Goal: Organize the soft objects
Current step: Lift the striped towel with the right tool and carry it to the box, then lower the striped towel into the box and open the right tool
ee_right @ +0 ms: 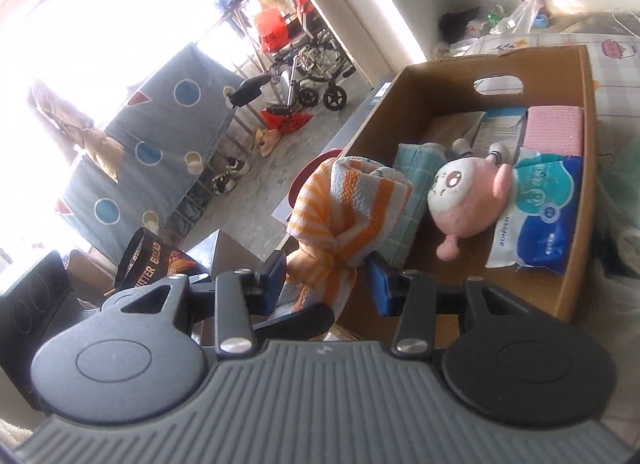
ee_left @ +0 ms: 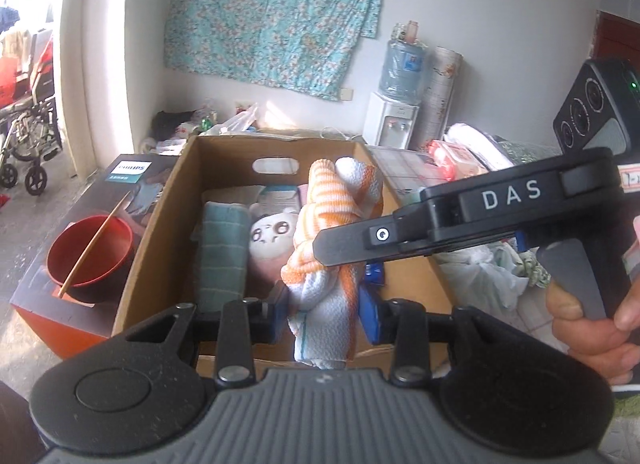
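Nearest in the left wrist view, the left gripper (ee_left: 324,314) is clamped on the lower end of an orange-and-white striped towel (ee_left: 340,220), its blue pads pressing the cloth from both sides. The right gripper (ee_right: 332,284) is likewise clamped on the same towel (ee_right: 344,208), seen bunched and rolled between its blue pads; its black body crosses the left wrist view from the right, with a hand (ee_left: 588,320) around the handle. The towel hangs above the near end of an open cardboard box (ee_left: 160,232). Inside the box lie a folded green checked towel (ee_left: 222,252) at the left, a pink-and-white plush toy (ee_right: 464,196) beside it, a blue-and-white tissue pack (ee_right: 544,216) at the right, and a folded pink cloth (ee_right: 554,132) at the far end. Left of the box, a red bowl (ee_left: 90,252) with a chopstick (ee_left: 94,244) stands on a dark carton. Farther back, a water dispenser (ee_left: 394,120) stands against the wall under a hung floral sheet (ee_left: 276,12).
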`<state>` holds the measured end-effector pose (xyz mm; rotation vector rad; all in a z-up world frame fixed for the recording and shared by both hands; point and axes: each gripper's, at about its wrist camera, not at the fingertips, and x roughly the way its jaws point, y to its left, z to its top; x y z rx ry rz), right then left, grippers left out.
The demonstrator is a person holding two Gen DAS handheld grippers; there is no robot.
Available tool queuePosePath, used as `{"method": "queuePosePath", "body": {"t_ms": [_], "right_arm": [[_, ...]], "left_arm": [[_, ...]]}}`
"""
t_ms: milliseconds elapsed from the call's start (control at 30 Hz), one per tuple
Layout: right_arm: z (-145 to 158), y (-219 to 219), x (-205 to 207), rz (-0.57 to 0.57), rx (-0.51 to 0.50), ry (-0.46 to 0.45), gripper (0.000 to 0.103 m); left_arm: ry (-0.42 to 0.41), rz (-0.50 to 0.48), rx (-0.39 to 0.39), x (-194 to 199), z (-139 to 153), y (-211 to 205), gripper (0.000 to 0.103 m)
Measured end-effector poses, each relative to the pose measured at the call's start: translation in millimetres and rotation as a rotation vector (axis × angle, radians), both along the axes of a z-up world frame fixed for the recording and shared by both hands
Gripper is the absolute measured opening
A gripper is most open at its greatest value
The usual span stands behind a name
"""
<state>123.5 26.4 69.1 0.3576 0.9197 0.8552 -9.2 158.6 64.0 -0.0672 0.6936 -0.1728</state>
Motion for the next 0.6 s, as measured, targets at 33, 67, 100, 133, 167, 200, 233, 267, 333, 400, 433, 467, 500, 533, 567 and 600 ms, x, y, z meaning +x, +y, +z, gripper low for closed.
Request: {"method": "queuePosePath", "body": {"t_ms": [33,67,100,133,167,200,233,267,333,400,433,467,500,533,567,600], "right_arm": [[-2,12,11,0.018,-0.006,0.020,0.043],[-4,22,20,0.029,-0.010,0.036,0.043],[-7,33,31,0.040,-0.012,0.061,0.043],[-10,40,39,0.047,-0.014,0.079,0.043],[-13,48,49,0.053,-0.019,0.097,0.043],[-18,55,57,0.057,-0.024,0.115,0.043],[-25,61,62,0.063,-0.026,0.134,0.043],[-31,67,70,0.071,-0.027,0.150,0.043],[-51,80,86,0.090,-0.029,0.196,0.044],[-72,88,93,0.100,-0.060,0.242,0.044],[-83,92,97,0.096,-0.075,0.271,0.044],[-93,95,100,0.094,-0.087,0.298,0.044],[-99,97,101,0.093,-0.093,0.314,0.044],[-105,99,100,0.095,-0.097,0.324,0.044],[-107,99,100,0.096,-0.099,0.328,0.044],[-108,100,99,0.097,-0.098,0.331,0.044]], "left_arm": [[0.010,0.018,0.001,6,-2,7,0.038],[0.019,0.036,0.007,14,-5,15,0.038],[0.029,0.050,0.017,21,-7,20,0.038],[0.038,0.060,0.030,28,-10,25,0.038],[0.046,0.066,0.043,35,-13,29,0.038],[0.056,0.073,0.049,41,-16,32,0.039],[0.074,0.082,0.056,48,-21,38,0.039],[0.090,0.091,0.074,50,-25,41,0.041],[0.116,0.118,0.121,57,-31,43,0.044],[0.119,0.133,0.159,57,-34,44,0.049],[0.111,0.138,0.179,53,-36,44,0.050],[0.103,0.137,0.191,50,-36,43,0.052],[0.099,0.136,0.195,48,-36,43,0.054],[0.097,0.134,0.195,47,-35,43,0.054],[0.098,0.134,0.192,45,-34,43,0.054],[0.100,0.135,0.185,44,-35,44,0.054]]}}
